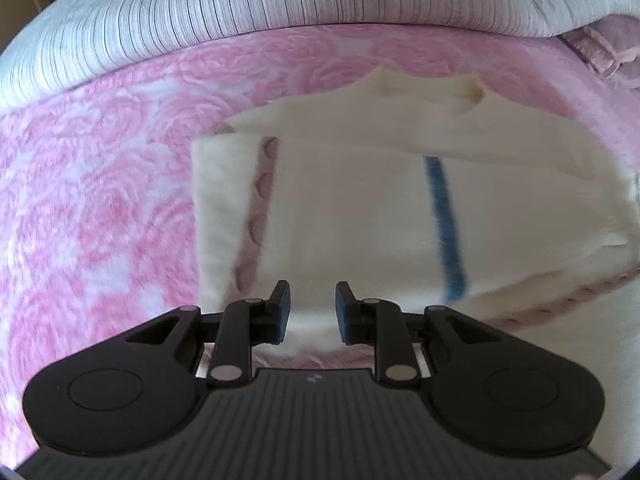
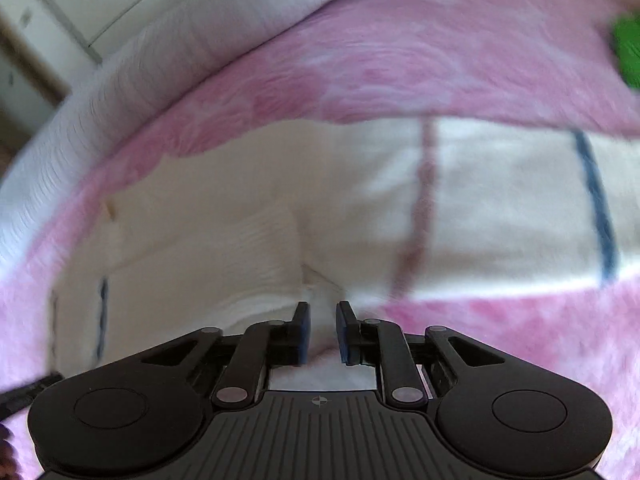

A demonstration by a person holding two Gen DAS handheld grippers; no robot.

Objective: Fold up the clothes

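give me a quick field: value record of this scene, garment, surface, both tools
garment: cream knitted sweater with a blue stripe and a dusty pink stripe, lying partly folded
surface: pink rose-patterned fleece blanket
behind: white striped quilt bunched along the far edge
left tool: open, over the sweater's near edge, holding nothing
right tool: open, over a ribbed part of the sweater, holding nothing
other: bright green object at the right wrist view's edge, too blurred to identify

You have a bed covered by a pink rose-patterned blanket (image 1: 100,200). A cream garment (image 1: 352,216) lies on it. A striped quilt (image 1: 240,4) sits behind.
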